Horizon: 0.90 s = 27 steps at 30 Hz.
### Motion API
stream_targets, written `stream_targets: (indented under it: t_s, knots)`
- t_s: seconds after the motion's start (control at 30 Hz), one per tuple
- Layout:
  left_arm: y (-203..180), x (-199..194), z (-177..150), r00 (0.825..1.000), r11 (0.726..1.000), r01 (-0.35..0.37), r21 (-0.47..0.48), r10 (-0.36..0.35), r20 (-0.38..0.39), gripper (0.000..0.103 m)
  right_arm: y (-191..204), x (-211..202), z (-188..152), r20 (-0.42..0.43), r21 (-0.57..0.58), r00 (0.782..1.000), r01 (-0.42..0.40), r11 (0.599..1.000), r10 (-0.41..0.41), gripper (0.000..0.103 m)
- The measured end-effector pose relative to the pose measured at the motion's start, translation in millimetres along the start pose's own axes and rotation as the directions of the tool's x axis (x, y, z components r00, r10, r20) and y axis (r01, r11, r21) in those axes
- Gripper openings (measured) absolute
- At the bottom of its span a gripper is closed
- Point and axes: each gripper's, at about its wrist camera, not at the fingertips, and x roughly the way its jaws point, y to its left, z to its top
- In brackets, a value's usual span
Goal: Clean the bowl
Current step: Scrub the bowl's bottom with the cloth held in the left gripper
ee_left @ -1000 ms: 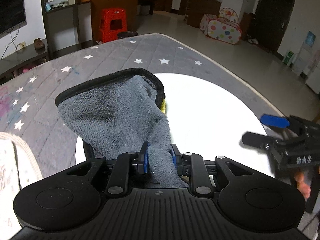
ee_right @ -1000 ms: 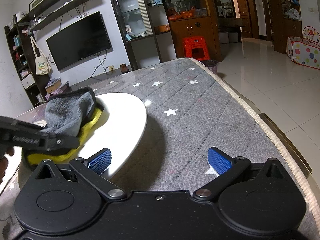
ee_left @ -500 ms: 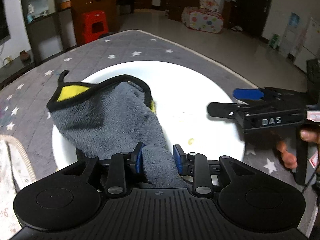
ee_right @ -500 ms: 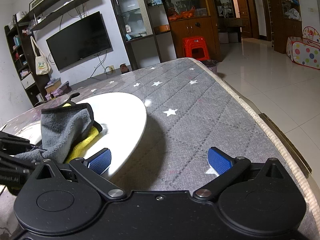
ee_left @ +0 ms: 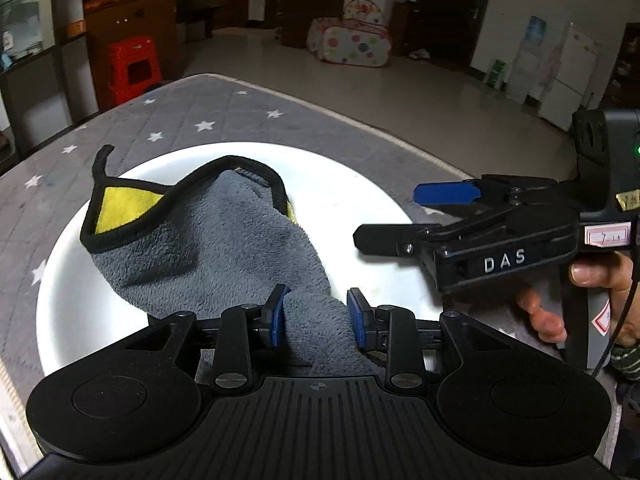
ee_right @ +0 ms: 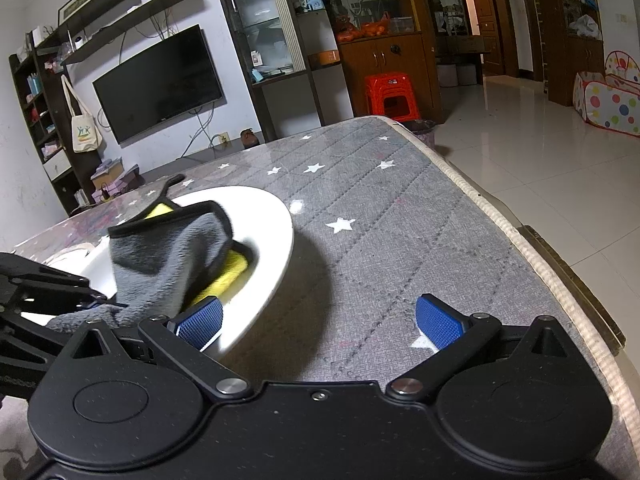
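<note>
A wide white bowl (ee_left: 360,184) sits on the grey star-patterned table; it also shows in the right wrist view (ee_right: 276,240). My left gripper (ee_left: 316,316) is shut on a grey cloth (ee_left: 216,248) with a yellow underside and black trim, which lies spread inside the bowl. The cloth also shows in the right wrist view (ee_right: 168,252). My right gripper (ee_right: 320,320) is open and empty, its left pad (ee_right: 200,322) at the bowl's near rim. In the left wrist view the right gripper (ee_left: 404,216) hovers over the bowl's right edge.
The grey padded table cover (ee_right: 400,220) has a cream piped edge (ee_right: 520,240) on the right, with tiled floor beyond. A red stool (ee_right: 390,94), cabinets and a TV (ee_right: 160,80) stand past the far end. A pale cloth edge (ee_left: 6,392) lies at the left.
My left gripper has pulled back and swept the cloth across the bowl toward the near side. The right gripper has come closer to the bowl's rim.
</note>
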Motion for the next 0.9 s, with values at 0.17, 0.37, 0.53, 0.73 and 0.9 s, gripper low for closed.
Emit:
stream_targets:
  t_s: [0.17, 0.37, 0.53, 0.73, 0.9]
  knots:
    - [3, 7, 5, 1.000, 1.000, 0.025, 0.010, -0.025, -0.001, 0.031, -2, 0, -1, -0.001, -0.002, 1.000, 0.003, 1.000, -0.003, 0.103]
    - [7, 14, 11, 1.000, 0.998, 0.028, 0.051, -0.028, 0.001, 0.031, -4, -1, 0, -0.001, -0.001, 1.000, 0.003, 1.000, -0.003, 0.103]
    - [16, 16, 15, 0.999, 0.997, 0.046, 0.057, -0.046, 0.010, 0.031, -6, -3, -1, 0.000, 0.001, 1.000, 0.000, 1.000, 0.000, 0.103]
    - [24, 24, 23, 0.999, 0.998, 0.027, 0.050, -0.028, 0.016, 0.031, -7, -5, -2, -0.001, -0.002, 1.000, 0.003, 1.000, -0.003, 0.103]
    - [33, 30, 34, 1.000, 1.000, 0.022, 0.005, -0.022, -0.008, 0.030, -2, -4, -1, -0.002, -0.004, 1.000, 0.004, 1.000, -0.004, 0.103]
